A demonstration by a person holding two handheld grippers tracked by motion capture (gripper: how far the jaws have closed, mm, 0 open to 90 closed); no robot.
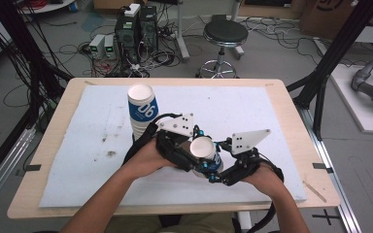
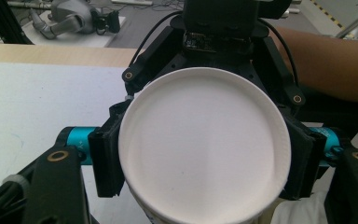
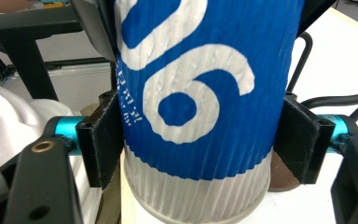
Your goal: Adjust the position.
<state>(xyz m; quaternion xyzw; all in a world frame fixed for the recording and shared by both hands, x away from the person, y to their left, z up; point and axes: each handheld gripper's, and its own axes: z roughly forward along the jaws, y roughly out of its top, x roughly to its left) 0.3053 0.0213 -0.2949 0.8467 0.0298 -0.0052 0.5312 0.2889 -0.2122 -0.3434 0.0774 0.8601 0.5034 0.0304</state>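
Gripping one paper cup (image 1: 205, 148) from both sides, the left tool (image 1: 193, 158) and right tool (image 1: 218, 167) meet over the white mat (image 1: 77, 160) on the bench (image 1: 58, 104) — each has its jaws pressed against the cup's ribbed blue-and-white wall. In the left gripper view the cup's round white end (image 2: 205, 147) faces the camera. A stack of cups (image 1: 142, 109) stands upright just behind the left hand (image 1: 148, 158) — apart from the held cup.

Cup stack (image 1: 141, 110) stands on mat (image 1: 77, 145), left-behind the held cup (image 1: 203, 147).
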